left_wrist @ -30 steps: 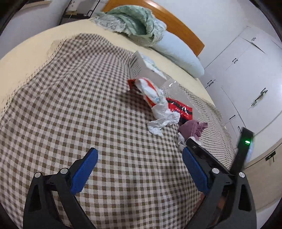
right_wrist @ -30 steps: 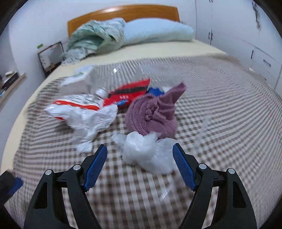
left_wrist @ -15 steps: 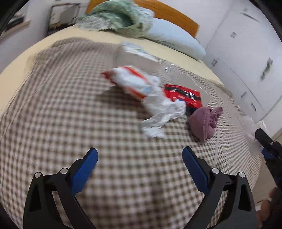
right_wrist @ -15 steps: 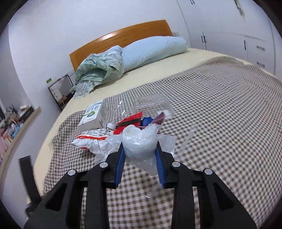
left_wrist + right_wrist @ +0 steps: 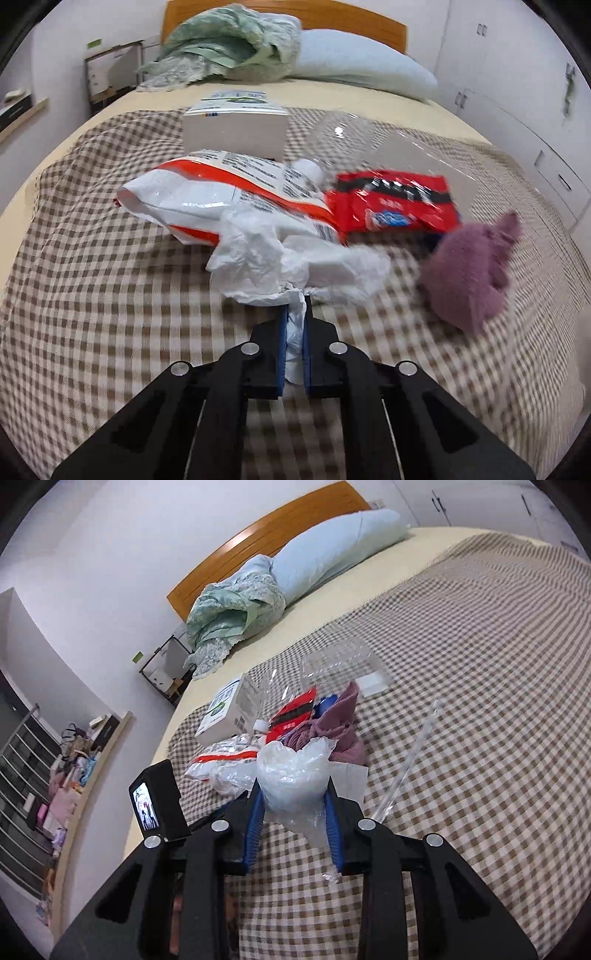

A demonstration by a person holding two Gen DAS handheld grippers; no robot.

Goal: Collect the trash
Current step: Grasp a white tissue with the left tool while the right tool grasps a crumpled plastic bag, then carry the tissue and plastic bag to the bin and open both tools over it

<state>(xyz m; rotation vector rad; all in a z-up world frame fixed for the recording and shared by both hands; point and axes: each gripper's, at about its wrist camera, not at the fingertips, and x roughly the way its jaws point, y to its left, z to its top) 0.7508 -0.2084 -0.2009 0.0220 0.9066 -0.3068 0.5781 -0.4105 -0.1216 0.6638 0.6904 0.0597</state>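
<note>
L gripper [image 5: 294, 325] jaws pinched tight on a tail of the crumpled white plastic bag [image 5: 291, 258], which lies on the checked blanket [image 5: 92, 295] w/ its far end touching the white-and-orange pouch [image 5: 221, 192]. R gripper [image 5: 293, 812] jaws clamped on a wad of clear plastic [image 5: 295, 775], held above the blanket. Behind: red wrapper [image 5: 395, 203], purple cloth [image 5: 469, 266], white box [image 5: 236, 129], clear container [image 5: 340, 664]; pillow [image 5: 362, 74] at bed head.

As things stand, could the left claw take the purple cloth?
Probably not yet: the left claw is shut on the white crumpled plastic bag. The purple cloth lies uncovered beside it.
</note>
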